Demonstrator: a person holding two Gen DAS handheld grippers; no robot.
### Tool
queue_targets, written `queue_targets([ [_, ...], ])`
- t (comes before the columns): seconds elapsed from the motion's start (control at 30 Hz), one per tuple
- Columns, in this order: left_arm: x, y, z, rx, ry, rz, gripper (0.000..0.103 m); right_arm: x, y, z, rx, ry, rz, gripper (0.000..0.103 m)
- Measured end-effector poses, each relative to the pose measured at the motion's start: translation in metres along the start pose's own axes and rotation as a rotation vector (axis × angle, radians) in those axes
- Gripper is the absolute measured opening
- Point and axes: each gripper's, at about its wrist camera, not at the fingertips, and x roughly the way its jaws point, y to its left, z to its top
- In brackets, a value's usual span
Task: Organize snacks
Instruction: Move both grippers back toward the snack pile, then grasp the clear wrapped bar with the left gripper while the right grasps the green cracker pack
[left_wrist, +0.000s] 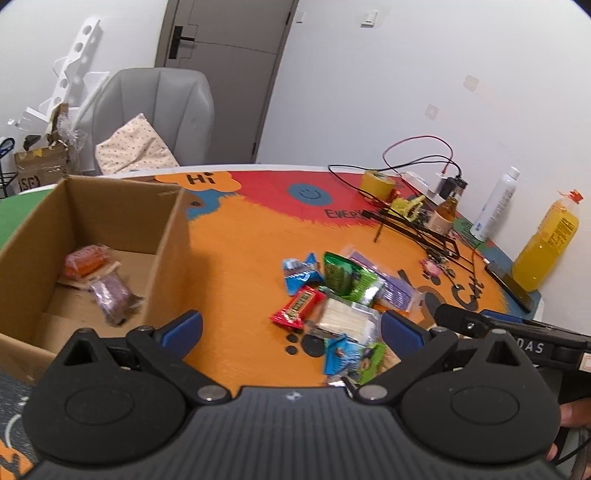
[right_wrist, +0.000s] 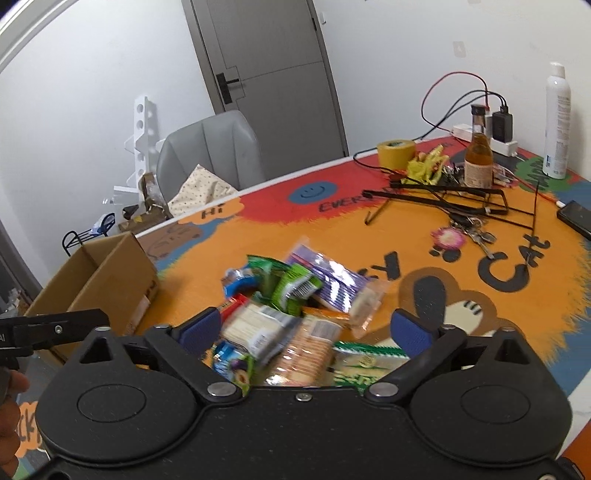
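Crinkly, colourful snack packets (right_wrist: 291, 306) lie heaped on the orange painted tabletop (left_wrist: 240, 258), right of the open brown cardboard box (left_wrist: 168, 236) holding two wrapped snacks (left_wrist: 99, 280). Left gripper (left_wrist: 291, 326) hovers spread beside the box; right gripper (right_wrist: 310, 326) hangs spread above the heap, its near packets cut off.

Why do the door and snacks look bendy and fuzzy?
Left wrist view: the fisheye lens curves the door, and the cardboard box is slightly soft. Right wrist view: the snack pile is smeared by motion blur, with glare on the purple wrapper.

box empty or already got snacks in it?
Not empty. The box is open-topped and holds two packets: an orange one and a brownish one.
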Motion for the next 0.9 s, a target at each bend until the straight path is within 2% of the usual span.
queue_targets([
  [0.1, 0.007, -0.006, -0.005, -0.001, 0.017, -0.009, 0.101, 0.003, -0.009, -0.004, 0.019, 0.022, 0.008, 0.083],
  [0.2, 0.015, -0.013, -0.011, 0.003, 0.025, -0.007, 0.099, 0.005, -0.015, -0.009, 0.020, 0.036, 0.007, 0.079],
  [0.43, 0.031, -0.025, -0.026, 0.009, 0.070, -0.008, 0.093, 0.012, -0.029, -0.020, 0.036, 0.079, -0.031, 0.077],
  [0.6, 0.046, -0.028, -0.036, -0.005, 0.111, -0.007, 0.082, 0.021, -0.035, -0.028, 0.042, 0.113, -0.058, 0.077],
  [0.73, 0.055, -0.032, -0.041, 0.002, 0.129, -0.019, 0.075, 0.027, -0.035, -0.034, 0.037, 0.141, -0.075, 0.069],
  [0.8, 0.060, -0.033, -0.044, -0.005, 0.146, -0.024, 0.069, 0.029, -0.035, -0.036, 0.038, 0.153, -0.083, 0.069],
  [0.9, 0.067, -0.035, -0.049, -0.009, 0.172, -0.030, 0.066, 0.032, -0.035, -0.039, 0.027, 0.167, -0.104, 0.069],
])
